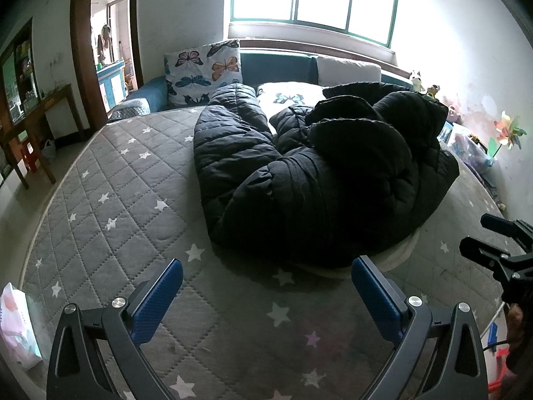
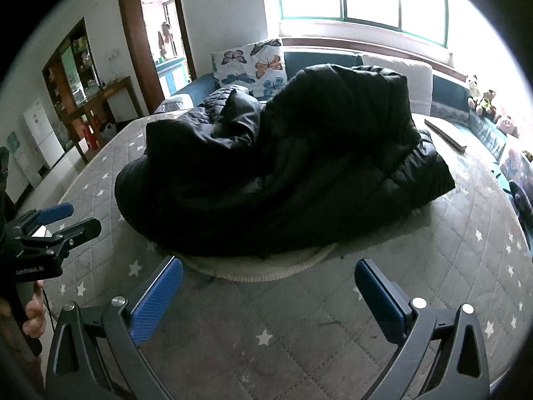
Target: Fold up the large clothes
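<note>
A large black puffer jacket lies crumpled in a heap on the grey star-patterned mattress, with a white ribbed hem showing under its near edge. My left gripper is open above the mattress, just short of the jacket's near edge. The right gripper is also open, close to the white hem, holding nothing. Each gripper shows in the other's view: the right gripper at the right edge, the left gripper at the left, with a hand on its handle.
Butterfly pillows and a white pillow lean on the teal headboard under the window. Plush toys and a pinwheel line the right side. A wooden desk and doorway stand left. A plastic pack lies at the mattress's near left corner.
</note>
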{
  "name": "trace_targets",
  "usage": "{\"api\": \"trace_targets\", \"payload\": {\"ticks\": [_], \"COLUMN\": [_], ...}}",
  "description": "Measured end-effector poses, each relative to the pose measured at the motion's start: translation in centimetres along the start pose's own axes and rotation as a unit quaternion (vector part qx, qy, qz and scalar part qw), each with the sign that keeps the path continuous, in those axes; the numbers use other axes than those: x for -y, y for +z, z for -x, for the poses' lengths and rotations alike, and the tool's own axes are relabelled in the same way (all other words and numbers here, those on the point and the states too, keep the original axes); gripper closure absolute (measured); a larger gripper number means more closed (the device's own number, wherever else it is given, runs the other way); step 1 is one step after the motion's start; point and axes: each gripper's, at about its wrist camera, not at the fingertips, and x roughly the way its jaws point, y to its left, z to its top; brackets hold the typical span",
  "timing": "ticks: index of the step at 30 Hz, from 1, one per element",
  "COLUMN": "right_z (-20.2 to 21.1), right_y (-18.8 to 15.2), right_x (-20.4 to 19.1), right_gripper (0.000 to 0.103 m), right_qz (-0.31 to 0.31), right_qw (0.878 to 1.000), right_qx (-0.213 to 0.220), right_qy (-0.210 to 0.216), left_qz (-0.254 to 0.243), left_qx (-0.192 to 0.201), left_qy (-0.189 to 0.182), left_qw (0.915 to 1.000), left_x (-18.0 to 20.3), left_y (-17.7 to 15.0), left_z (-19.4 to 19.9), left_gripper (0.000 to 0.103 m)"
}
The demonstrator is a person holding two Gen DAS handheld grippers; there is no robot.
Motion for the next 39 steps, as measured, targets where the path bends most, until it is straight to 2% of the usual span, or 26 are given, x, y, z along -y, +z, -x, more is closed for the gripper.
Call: {"api": "trace_targets", "payload": {"ticks": [28,34,39], "right_z": [0.0,0.0,-0.3], "right_y": [0.3,1.3,3.5], "right_x": [0.0,0.4,1.2], "right_gripper": [0.000,0.000,0.000], "right_qz": [0.000,0.007,0.019], "right_qw": [1.000,1.000,1.000], "right_qx": [0.004,0.001,-0.003], "right_qy": [0.000,0.003,0.000], "left_qz": [-0.009,-0.030,-0.057], "left_qx": [0.009,0.021,0.034], "left_qy": [0.006,0.012,0.014], "left_qw": [0.9999,0.9992,0.9977], "left_x": [0.1,0.2,0.3], "left_y": [0.5,1.4,2.8], "left_z": [0.6,0.9,1.1], "left_gripper": [0.000,0.000,0.000]}}
